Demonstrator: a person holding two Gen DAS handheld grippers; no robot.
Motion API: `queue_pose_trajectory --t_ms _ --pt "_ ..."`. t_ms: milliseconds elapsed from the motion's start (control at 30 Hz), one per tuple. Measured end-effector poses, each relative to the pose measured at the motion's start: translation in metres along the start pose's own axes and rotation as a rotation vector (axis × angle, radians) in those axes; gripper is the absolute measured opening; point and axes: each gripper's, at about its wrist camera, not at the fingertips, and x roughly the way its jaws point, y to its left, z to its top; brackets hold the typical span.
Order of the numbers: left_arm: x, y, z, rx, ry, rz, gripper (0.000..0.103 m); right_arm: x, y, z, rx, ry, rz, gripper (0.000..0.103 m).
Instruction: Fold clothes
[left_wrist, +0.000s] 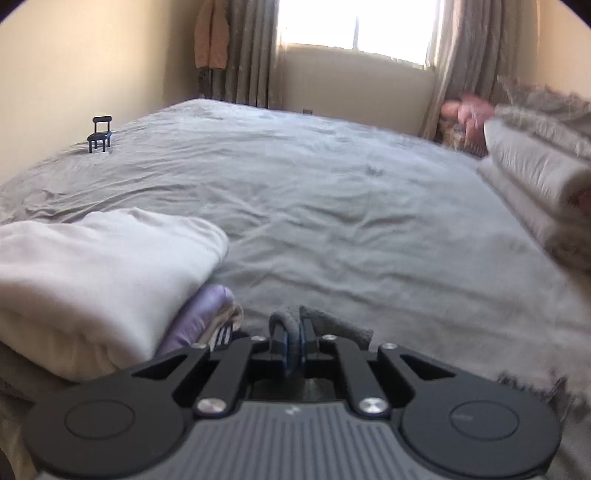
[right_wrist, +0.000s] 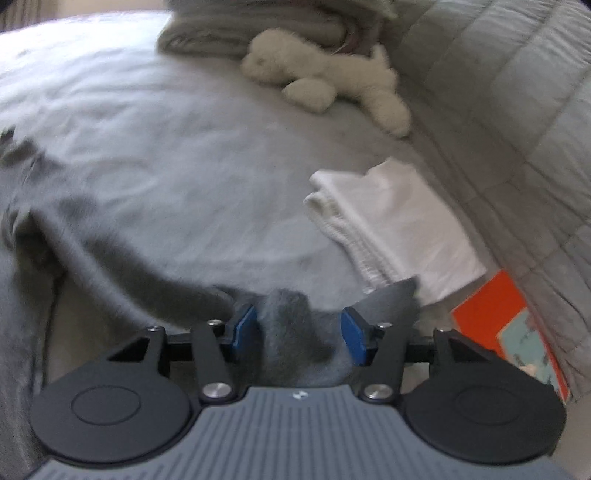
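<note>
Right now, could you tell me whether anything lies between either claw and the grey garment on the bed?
Nothing visible does. The left claw is pinched shut on the grey garment, and a bunched fold of it sits between the right claw's parted pads.

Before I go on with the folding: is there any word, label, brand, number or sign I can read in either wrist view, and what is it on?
No readable text in either view.
Orange book at the bed's edge: its cover shows a pale blue picture, any print too blurred to read.
Small pale emblem on the right claw's grey body: a mark, not letters.
The same emblem on the left claw's body: too small to read.
</note>
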Motion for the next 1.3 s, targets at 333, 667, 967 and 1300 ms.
queue_pose_trajectory --t_ms 333,667,967,1300 --pt "-0.007 0.005 -0.009 -0.017 0.057 -0.052 0.008 -0.032 -0.003 -0.002 -0.041 -0.031 -0.001 0.002" --pt "-0.004 0.009 -0.019 0.005 0.083 -0.126 0.030 -0.046 -0.022 -0.006 0.115 -0.043 0.153 0.016" --pt "0.015 0.002 -0.029 0.107 0.109 -0.066 0.005 -0.002 -0.028 0.003 0.158 0.100 0.197 0.007" --pt "0.006 0.000 -0.004 0.059 -0.029 -0.103 0.005 -0.017 -0.059 0.053 0.191 -0.134 0.045 0.004"
